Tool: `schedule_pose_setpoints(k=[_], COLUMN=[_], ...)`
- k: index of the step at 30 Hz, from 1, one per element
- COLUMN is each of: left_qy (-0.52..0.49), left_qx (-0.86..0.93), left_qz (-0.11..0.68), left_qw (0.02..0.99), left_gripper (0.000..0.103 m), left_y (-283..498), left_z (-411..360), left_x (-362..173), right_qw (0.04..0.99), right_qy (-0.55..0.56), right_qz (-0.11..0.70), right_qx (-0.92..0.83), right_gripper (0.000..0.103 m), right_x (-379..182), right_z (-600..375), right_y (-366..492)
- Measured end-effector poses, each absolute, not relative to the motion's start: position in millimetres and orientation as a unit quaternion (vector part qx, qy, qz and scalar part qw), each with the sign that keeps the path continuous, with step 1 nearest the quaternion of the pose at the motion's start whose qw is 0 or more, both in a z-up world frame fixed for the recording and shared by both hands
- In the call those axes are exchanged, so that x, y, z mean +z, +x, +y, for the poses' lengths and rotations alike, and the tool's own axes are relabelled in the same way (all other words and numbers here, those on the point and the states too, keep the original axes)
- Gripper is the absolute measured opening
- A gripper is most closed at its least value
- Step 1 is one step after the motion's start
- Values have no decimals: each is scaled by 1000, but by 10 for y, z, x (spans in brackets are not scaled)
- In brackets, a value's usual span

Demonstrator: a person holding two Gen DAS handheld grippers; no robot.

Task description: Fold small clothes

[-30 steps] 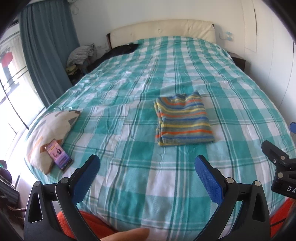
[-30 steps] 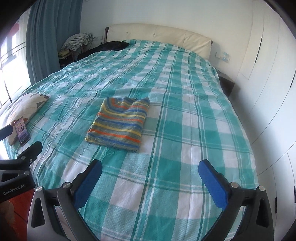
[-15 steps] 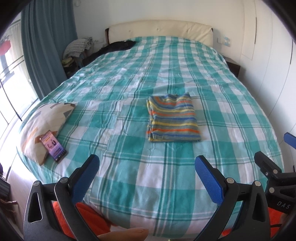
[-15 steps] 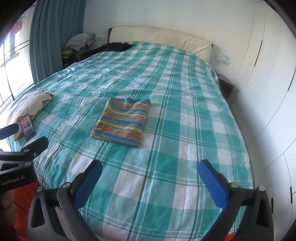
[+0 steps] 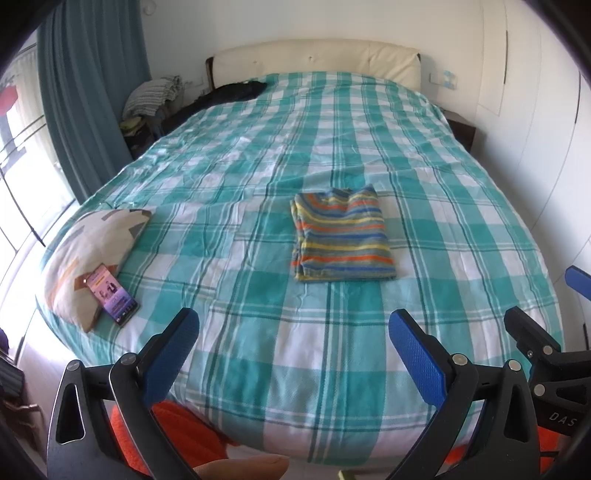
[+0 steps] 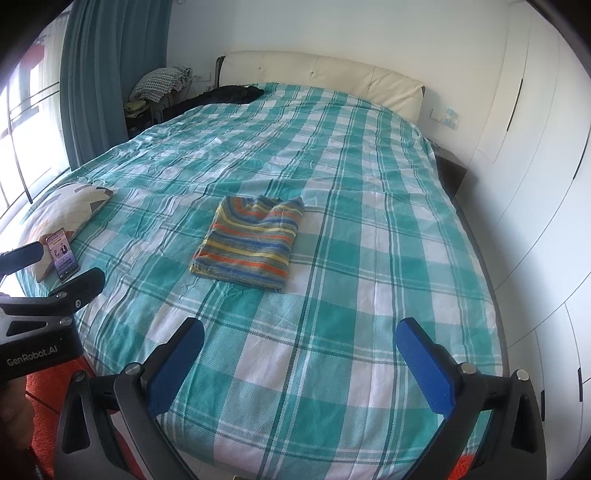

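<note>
In front of me a wide bed (image 5: 258,177) fills the room under a teal and white plaid cover, with a padded cream headboard (image 5: 314,55) against the white wall (image 6: 332,29). On my left, daylight pours through a window (image 6: 22,122) beside a teal curtain (image 5: 88,92). White wardrobe doors (image 6: 535,147) run along my right. Orange floor covering (image 5: 192,439) shows at the bed's foot.
</note>
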State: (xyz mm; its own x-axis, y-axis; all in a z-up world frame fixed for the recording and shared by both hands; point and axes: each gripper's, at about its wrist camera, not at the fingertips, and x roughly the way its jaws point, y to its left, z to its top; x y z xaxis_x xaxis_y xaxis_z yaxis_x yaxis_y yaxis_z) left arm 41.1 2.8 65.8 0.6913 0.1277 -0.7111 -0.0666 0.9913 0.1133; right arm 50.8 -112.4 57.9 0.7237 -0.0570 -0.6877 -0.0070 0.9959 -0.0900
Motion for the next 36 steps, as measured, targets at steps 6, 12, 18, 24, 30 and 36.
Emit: schedule_pose_setpoints(k=[6, 12, 18, 24, 30, 36], left_qy=[40, 36, 35, 38, 39, 33], left_qx=[46, 34, 34, 41, 46, 44], left_qz=[388, 374, 364, 369, 368, 362], left_qw=[920, 926, 930, 928, 928, 931], left_gripper=[103, 103, 103, 103, 103, 103], left_y=[326, 135, 103, 125, 118, 111], left_z=[-25, -69, -88, -80, -78, -61], left_x=[751, 940, 998, 939, 922, 929], right_qw=[926, 932, 937, 934, 933, 932], right_qy=[-29, -19, -20, -20, -22, -22], right_qz=[376, 361, 348, 356, 359, 361], right_qx=[-1, 16, 17, 11, 5, 2], right_gripper=[102, 102, 102, 102, 102, 102], right_x=[654, 881, 983, 917, 885, 850], right_z=[-1153, -1194, -1183, -1192, -1224, -1222], right_y=[382, 109, 19, 81, 117, 155])
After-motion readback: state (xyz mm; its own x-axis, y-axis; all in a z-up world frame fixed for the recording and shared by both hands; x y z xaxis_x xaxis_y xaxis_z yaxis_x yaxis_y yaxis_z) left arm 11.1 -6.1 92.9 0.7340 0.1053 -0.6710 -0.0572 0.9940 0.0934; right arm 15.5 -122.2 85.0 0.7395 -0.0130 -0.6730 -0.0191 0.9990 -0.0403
